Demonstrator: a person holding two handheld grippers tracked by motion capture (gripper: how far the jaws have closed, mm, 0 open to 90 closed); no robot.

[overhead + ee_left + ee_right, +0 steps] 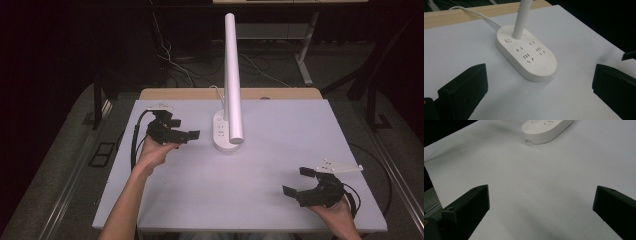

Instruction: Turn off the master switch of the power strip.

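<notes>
Nearest the lens in the left gripper view: two blunt, matte black plastic jaws of the left gripper (pixel 539 90), spread wide to either edge, nothing between them but bare sheet. Just ahead of those jaws, slightly left of centre: smooth white oval lamp base with moulded socket slots (pixel 526 53), glossy and rounded at the rim, flat on top. Round power button (pixel 508 40) near the far end of it, beside the foot of a slim white cylindrical lamp stem (pixel 522 17) rising out of frame. Thin white cable (pixel 474 13) curling away from the far end toward a pale wooden table edge (pixel 461 15).

Under everything: flat, matte white tabletop sheet (pixel 270 165), smooth and unmarked.

In the high view, left gripper (pixel 187 129) held low in the left hand (pixel 154 152), close beside the base on its left, black cable looping behind. Long white tubular lamp head (pixel 233 75) straight and rod-like, rounded at both ends, overhanging the base.

Right gripper (pixel 298 181) well apart from the base, near the sheet's near right corner, gripped by the right hand (pixel 335 210), thin grey three-cornered plate (pixel 340 166) on top. Jaws likewise wide apart and empty; in the right gripper view, base far ahead beyond the right gripper (pixel 541 212), toward the upper middle.
</notes>
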